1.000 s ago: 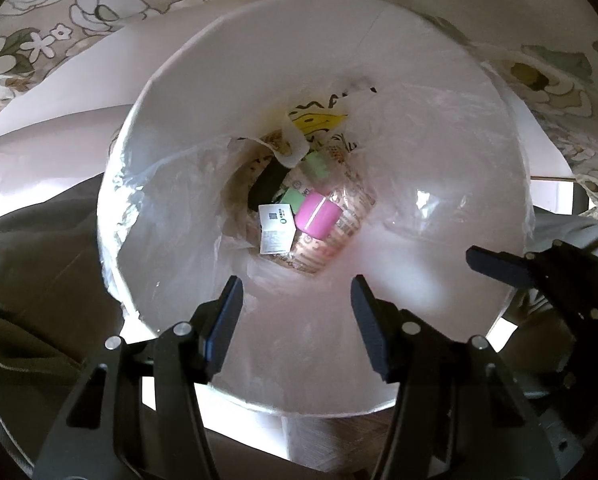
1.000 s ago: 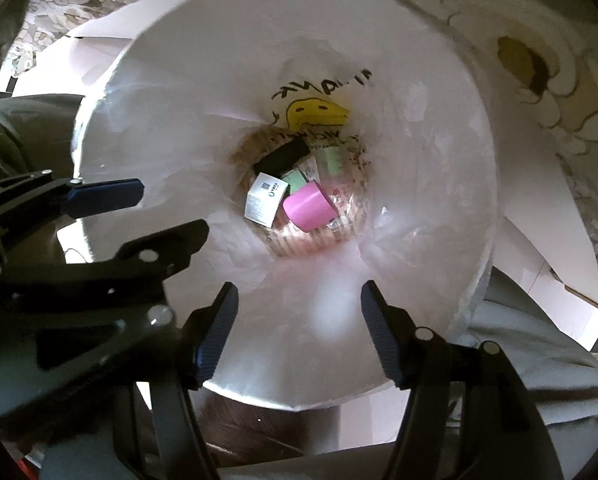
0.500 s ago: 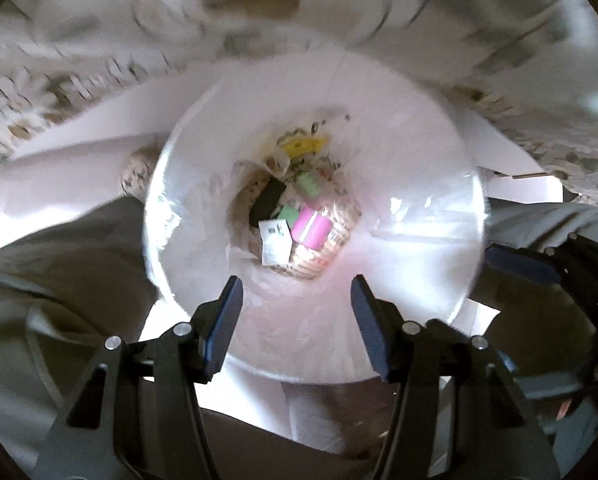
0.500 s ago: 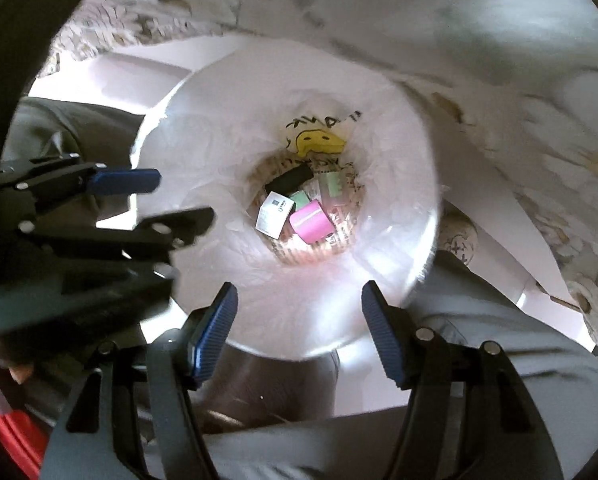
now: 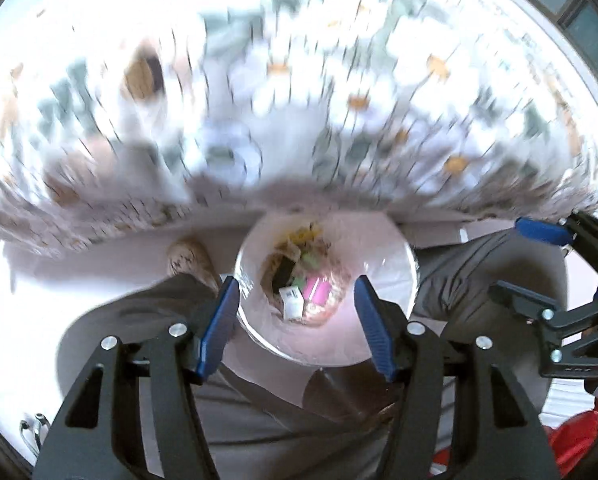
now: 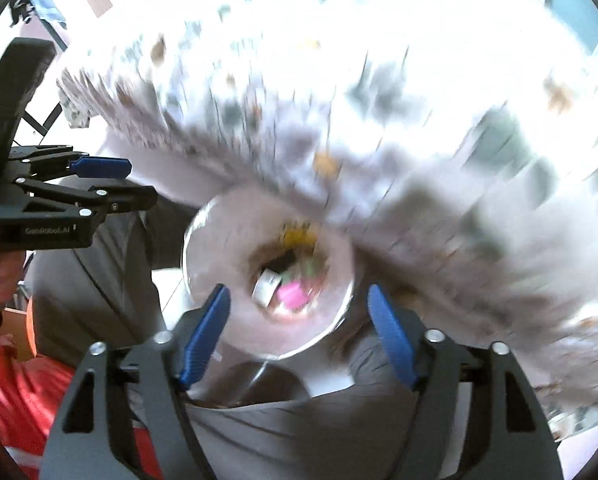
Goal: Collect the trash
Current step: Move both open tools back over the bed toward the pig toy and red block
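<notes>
Left gripper jaws opening, nothing between them; right gripper jaws opening wide, likewise empty; both point down over the white lined bin; trash lies at its bottom; floral cloth beyond, blurred.

Both wrist cameras look steeply down from above (side by side) into one white bin

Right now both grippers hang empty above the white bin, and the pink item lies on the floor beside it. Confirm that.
Wrong in one respect: the pink item lies inside the white bin, among other trash, as the left wrist view shows. Both the left gripper and right gripper hang empty above it.
</notes>
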The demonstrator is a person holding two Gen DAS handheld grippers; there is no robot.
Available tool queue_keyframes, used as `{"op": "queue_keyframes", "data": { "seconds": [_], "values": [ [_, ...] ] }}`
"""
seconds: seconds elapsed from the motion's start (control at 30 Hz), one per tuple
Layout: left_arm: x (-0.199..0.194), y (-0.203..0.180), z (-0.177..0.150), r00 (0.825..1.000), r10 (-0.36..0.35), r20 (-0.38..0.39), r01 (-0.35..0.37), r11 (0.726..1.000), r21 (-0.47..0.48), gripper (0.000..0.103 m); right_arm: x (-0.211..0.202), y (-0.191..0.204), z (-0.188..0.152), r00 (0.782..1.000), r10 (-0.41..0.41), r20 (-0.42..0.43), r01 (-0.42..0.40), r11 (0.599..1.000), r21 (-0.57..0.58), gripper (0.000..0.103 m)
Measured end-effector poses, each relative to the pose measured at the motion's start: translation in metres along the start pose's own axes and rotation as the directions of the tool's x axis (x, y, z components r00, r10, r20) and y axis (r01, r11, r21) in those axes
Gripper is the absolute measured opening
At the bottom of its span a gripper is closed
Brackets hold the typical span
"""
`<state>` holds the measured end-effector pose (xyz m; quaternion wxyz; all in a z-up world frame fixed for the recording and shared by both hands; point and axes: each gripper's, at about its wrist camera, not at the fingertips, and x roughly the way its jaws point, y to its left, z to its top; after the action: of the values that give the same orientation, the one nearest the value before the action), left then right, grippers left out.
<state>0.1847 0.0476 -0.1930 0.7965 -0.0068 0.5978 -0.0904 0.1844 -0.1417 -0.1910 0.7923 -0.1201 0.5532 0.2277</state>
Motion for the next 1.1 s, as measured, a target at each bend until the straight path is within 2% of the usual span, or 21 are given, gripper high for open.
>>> {"op": "queue_keyframes", "data": {
  "seconds": [0.23,0.3,0.53,0.63,0.9,1.1],
  "values": [
    [-0.053,-0.019,0.019,0.996,-0.005,0.095,0.000,0.999,0.052,0.064,-0.056,0.002,0.013,0.992,-0.015,0.125,0.023,0.998,-0.061,0.079],
    [-0.063,-0.026,0.024,0.994,0.009,0.112,-0.018,0.997,0.079,0.064,-0.071,0.005,0.017,0.988,-0.010,0.155,0.021,0.997,-0.071,0.079],
    [-0.105,-0.044,0.047,0.978,0.017,0.210,-0.041,0.993,0.109,0.064,-0.128,0.009,0.034,0.958,-0.014,0.288,0.048,0.992,-0.114,0.082],
    [-0.122,-0.049,0.056,0.968,0.016,0.250,-0.047,0.992,0.119,0.068,-0.148,0.003,0.042,0.943,-0.027,0.332,0.069,0.991,-0.113,0.084],
    [-0.143,-0.057,0.086,0.956,0.020,0.293,-0.060,0.990,0.130,0.069,-0.176,-0.018,0.067,0.918,-0.053,0.393,0.090,0.993,-0.077,0.085],
    [-0.150,-0.061,0.110,0.947,0.030,0.321,-0.082,0.985,0.150,0.076,-0.186,-0.030,0.084,0.910,-0.065,0.409,0.098,0.993,-0.061,0.087]
  ]
}}
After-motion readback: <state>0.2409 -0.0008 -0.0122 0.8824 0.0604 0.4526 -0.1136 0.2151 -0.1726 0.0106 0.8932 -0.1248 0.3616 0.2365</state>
